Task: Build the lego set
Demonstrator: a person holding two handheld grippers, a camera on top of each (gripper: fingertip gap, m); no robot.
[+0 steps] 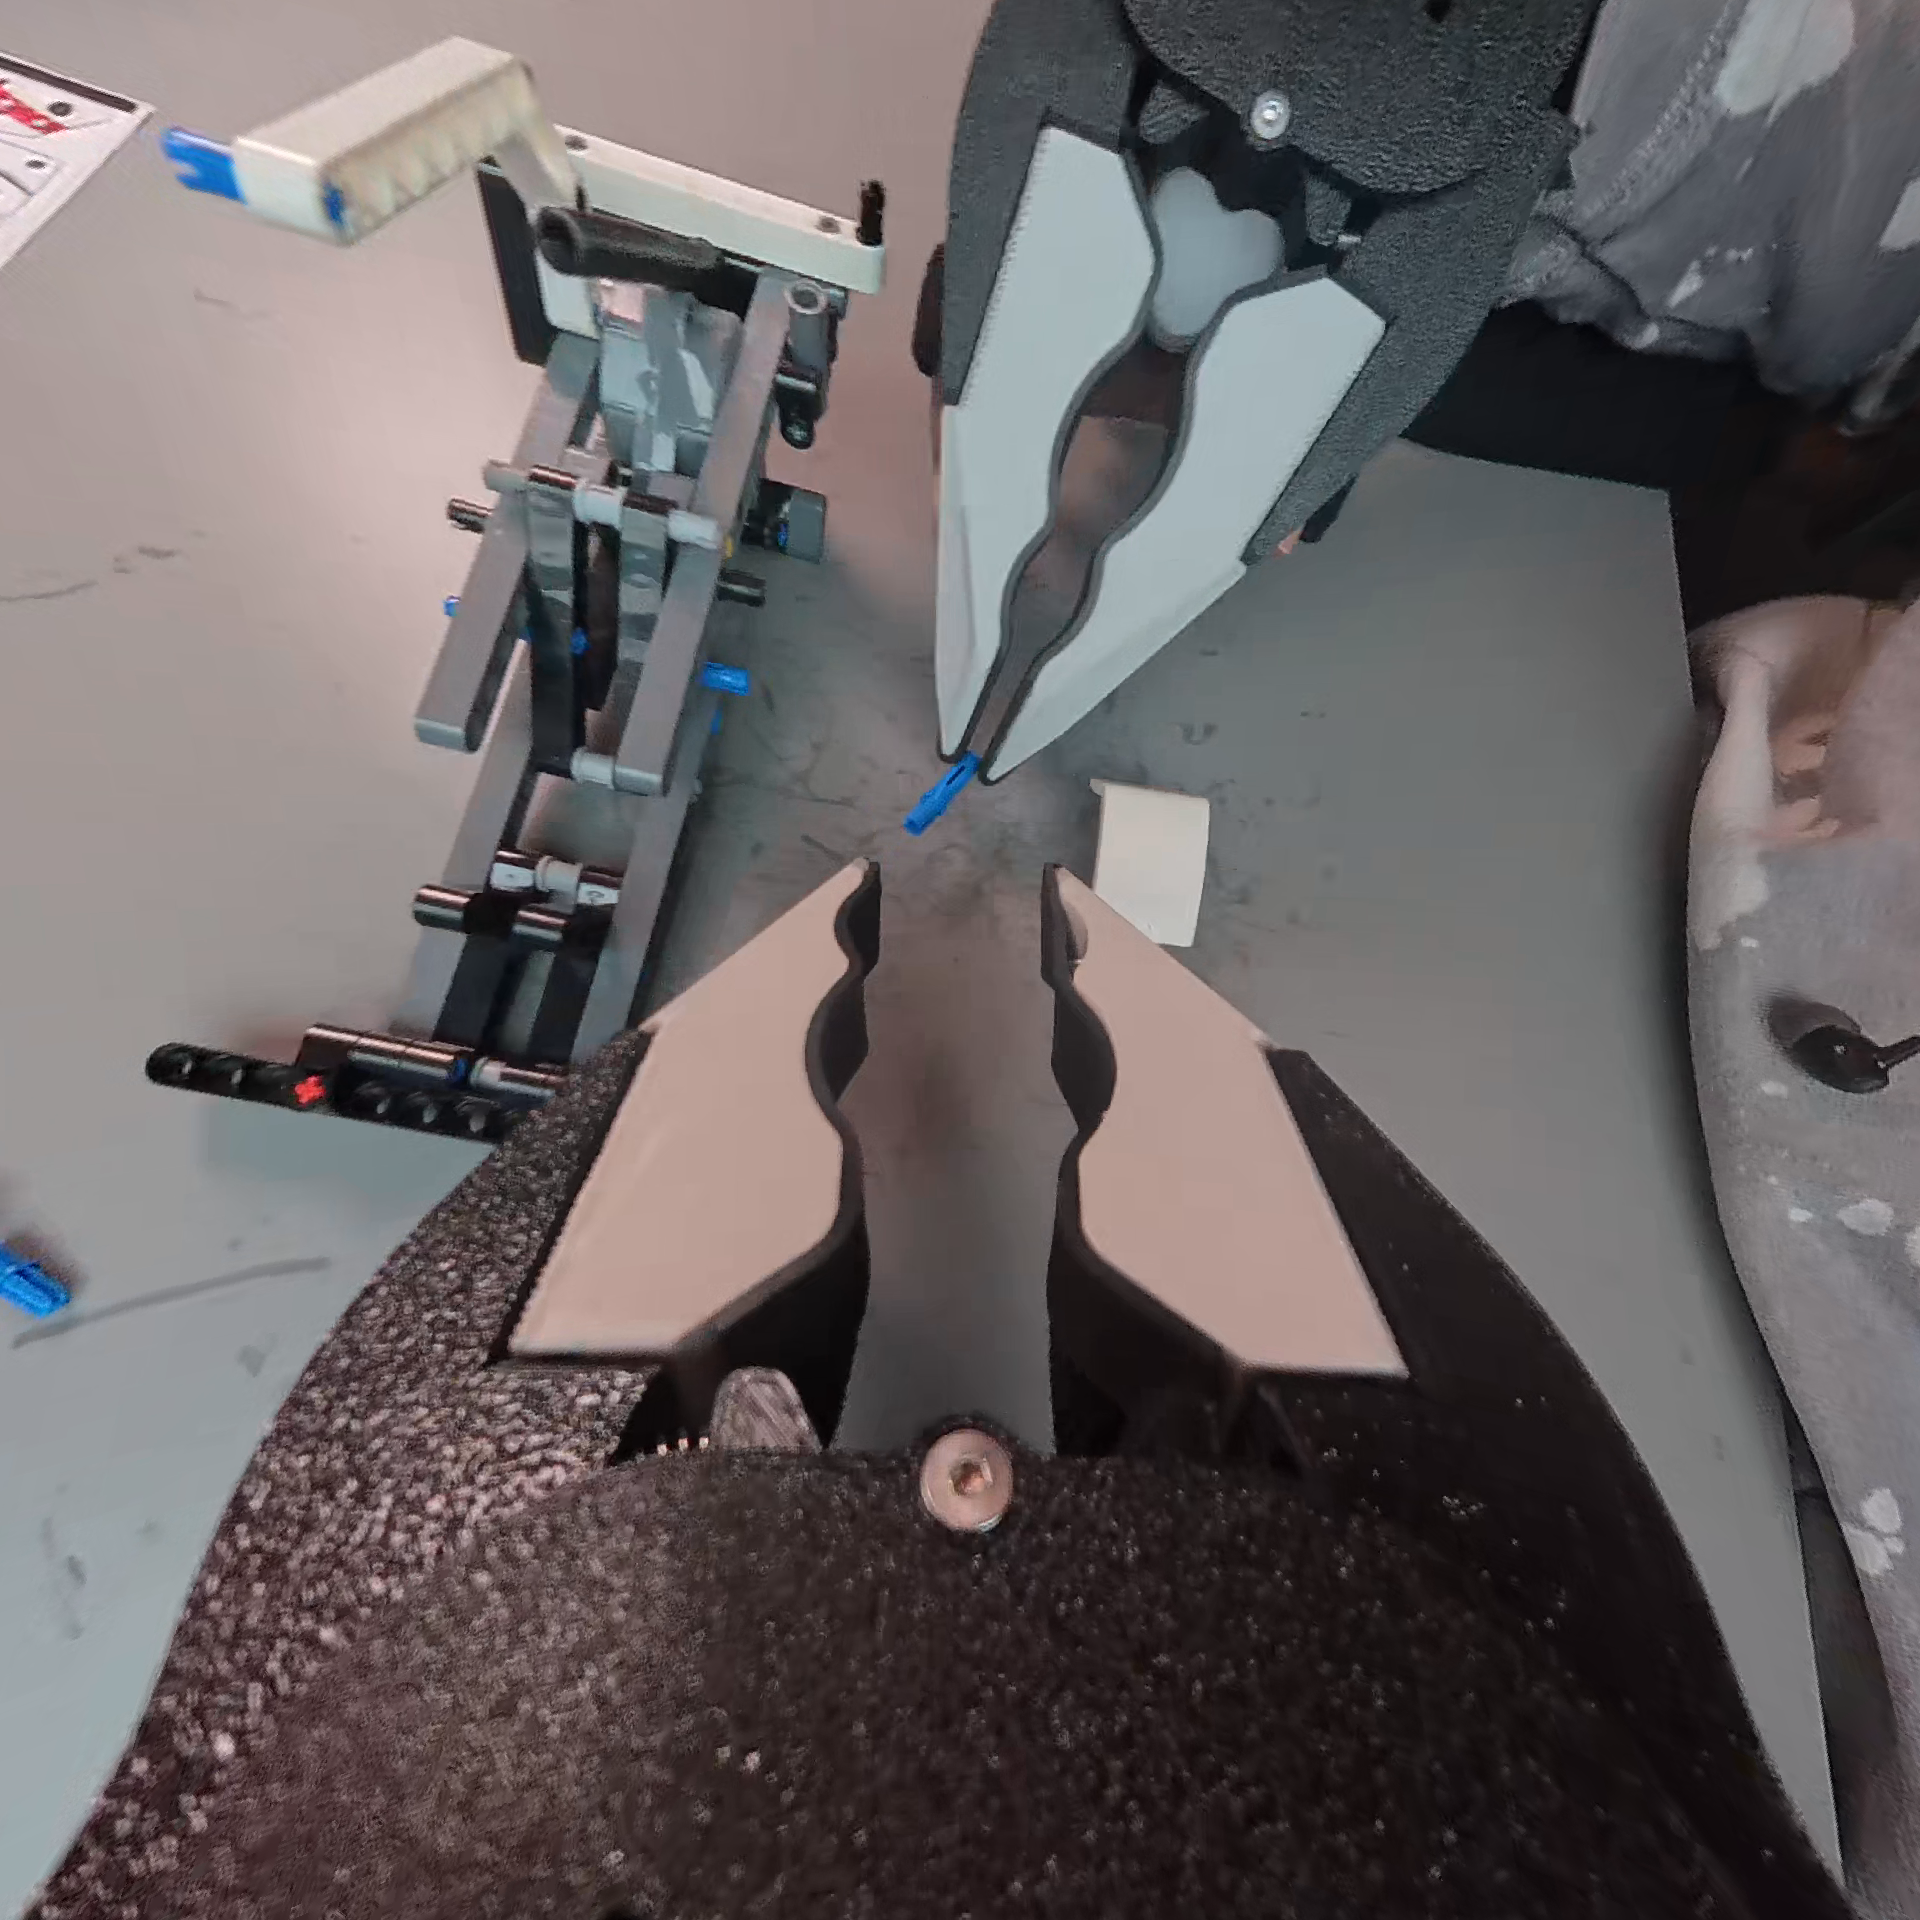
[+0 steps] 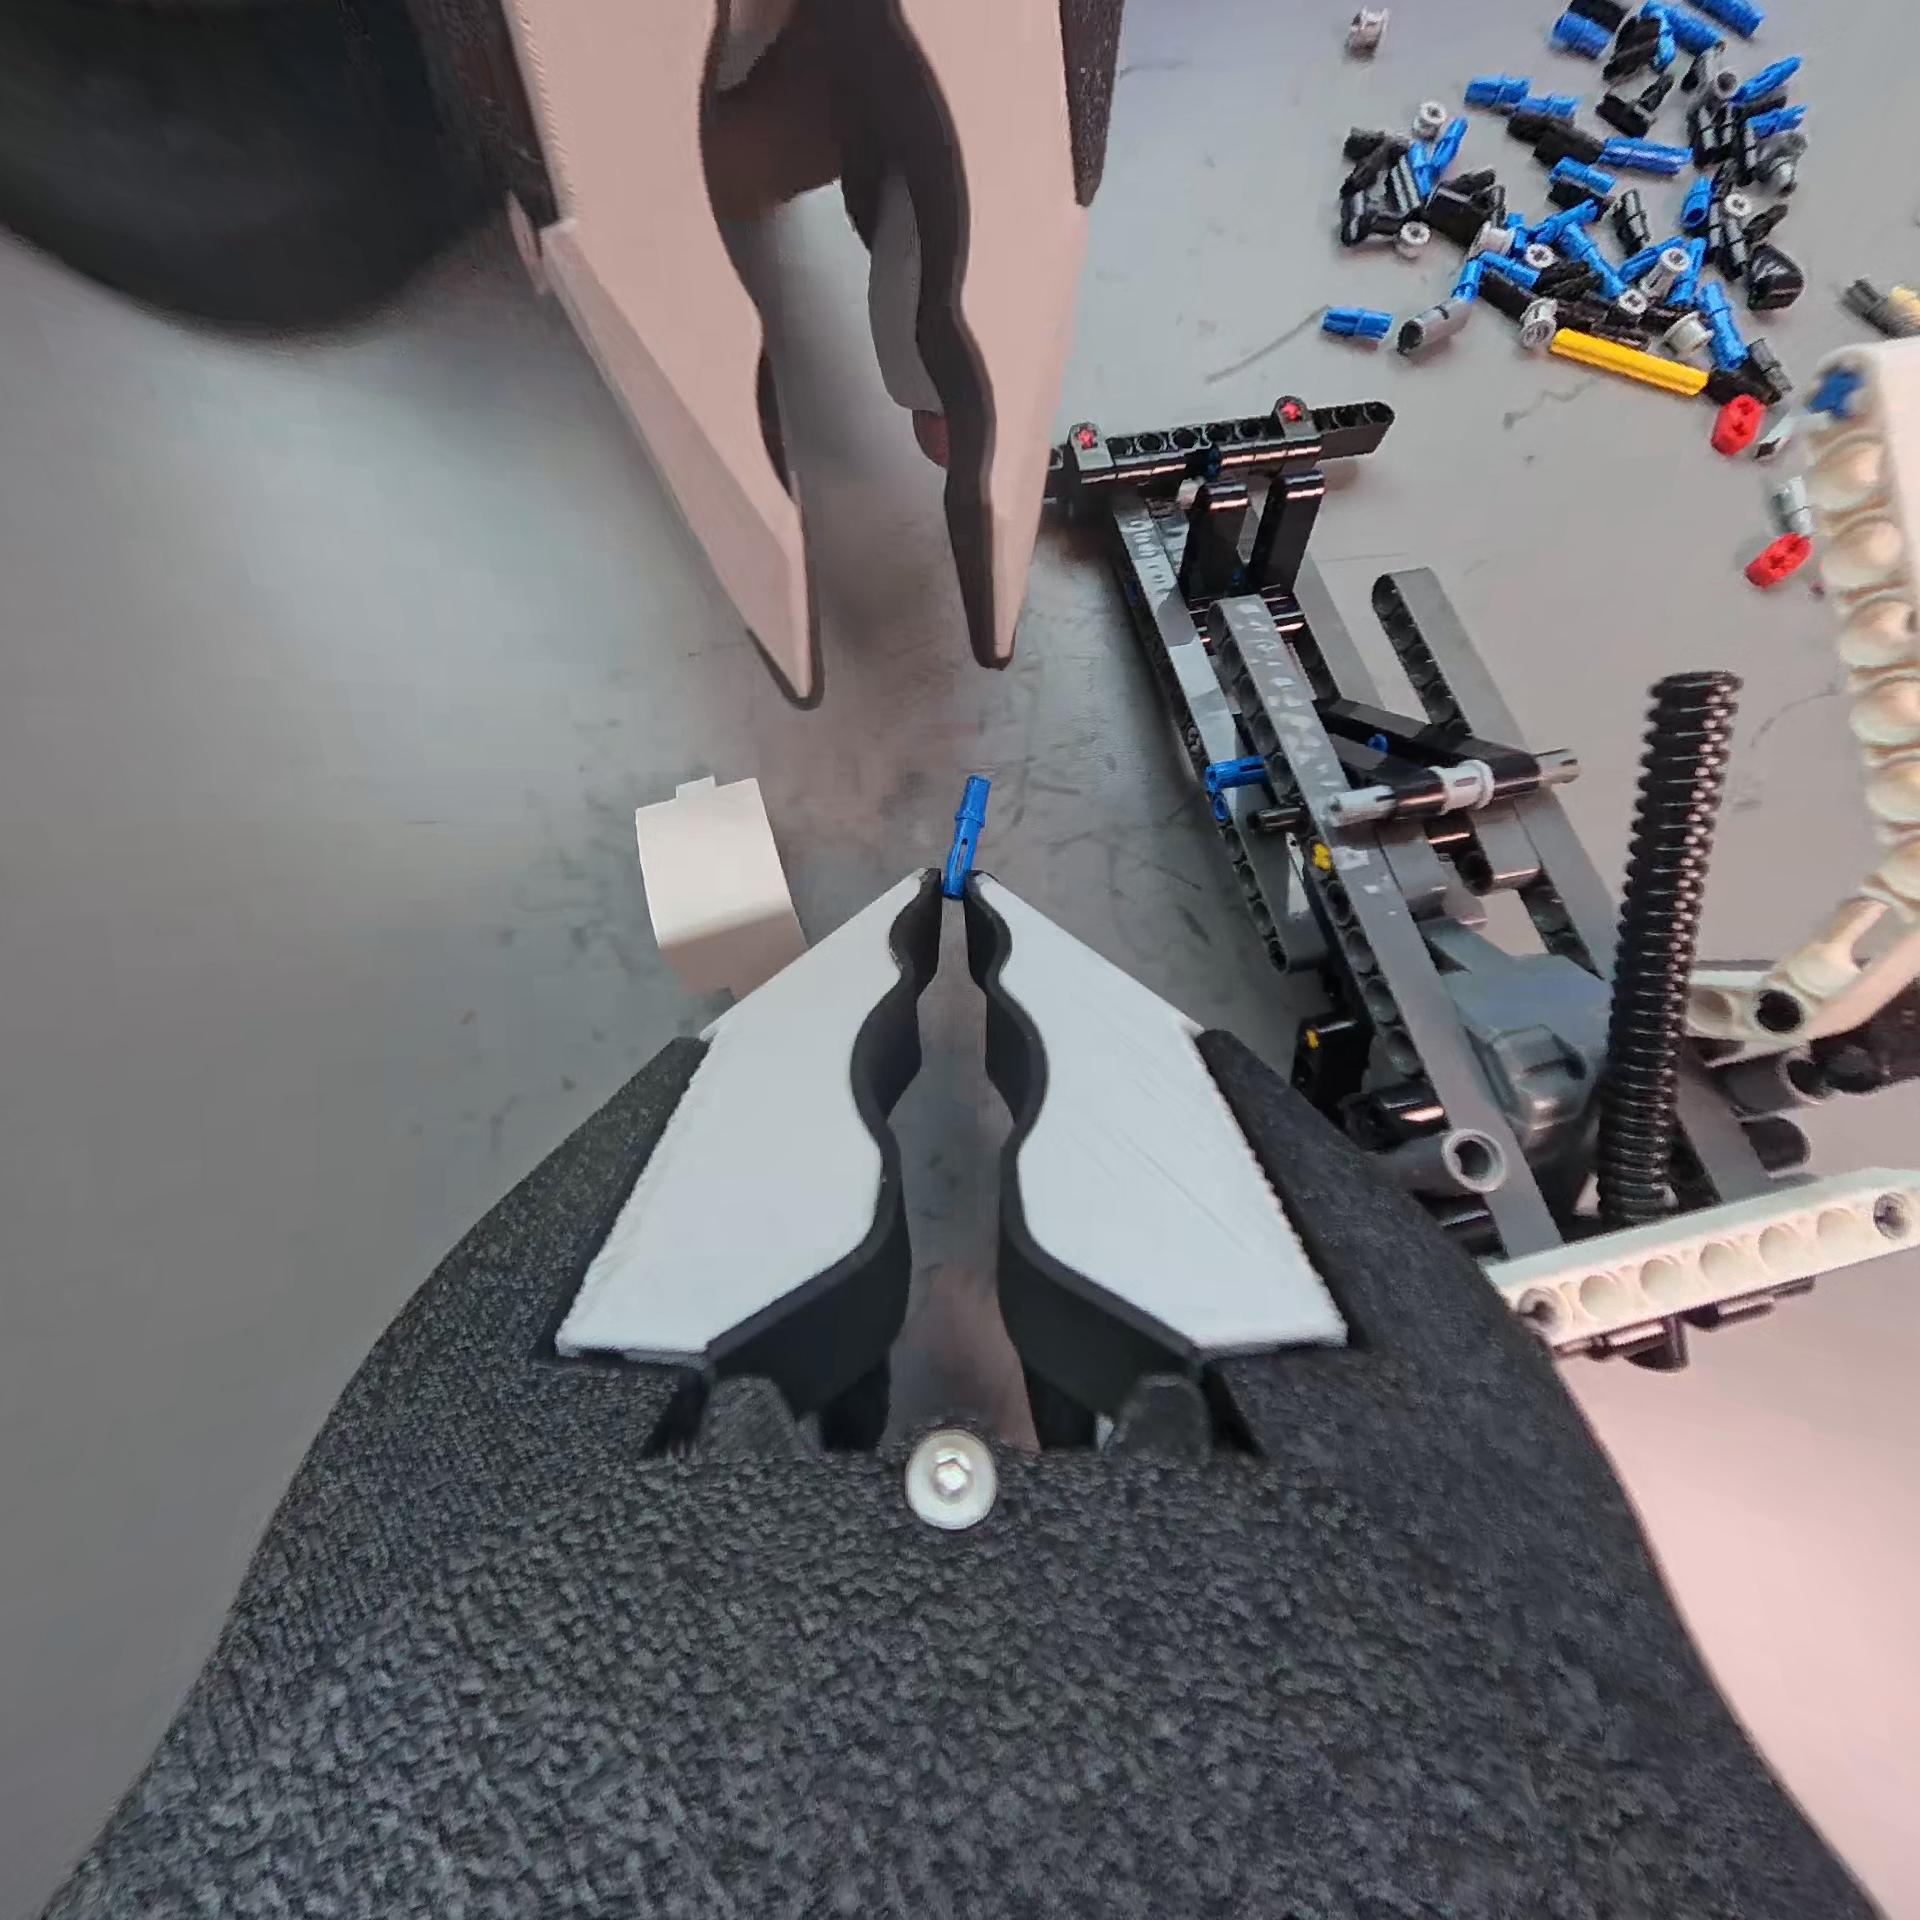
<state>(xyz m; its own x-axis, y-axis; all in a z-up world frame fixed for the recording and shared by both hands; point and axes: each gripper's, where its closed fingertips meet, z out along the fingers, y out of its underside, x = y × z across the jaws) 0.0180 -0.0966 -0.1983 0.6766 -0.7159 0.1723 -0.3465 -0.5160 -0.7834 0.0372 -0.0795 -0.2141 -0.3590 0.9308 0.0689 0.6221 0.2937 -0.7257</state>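
While the right gripper [image 2: 954, 888] pinches a small blue pin [image 2: 966, 831] at its very tips, jaws nearly shut around it, we see the pin jutting forward past the fingertips, above the surface. Our left gripper [image 1: 961, 883] faces it from the opposite side, jaws moderately wide and holding nothing, tips near the pin but not touching it.

Lego build [image 1: 603, 582]: a long frame of grey and black beams, crossed by black and light-grey axles, blue pins showing along its sides. It lies flat just beside both grippers. A black crossbeam [image 2: 1226, 442] with red connectors caps one end; white beams [image 2: 1704, 1262] and a black ribbed spring-like cylinder [image 2: 1662, 935] sit at the other.

Surface [image 1: 208, 436]: grey, scuffed, dark smudges under the grippers.

Around it: a small white curved piece [image 2: 717, 894] just beside the right jaws; a loose pile of blue, black, grey parts [image 2: 1590, 197] with one yellow beam well beyond the frame; a stray blue pin [image 1: 31, 1288] at the left edge; a printed sheet [image 1: 52, 135] in the far corner. Grey speckled clothing [image 1: 1818, 1143] borders the surface.
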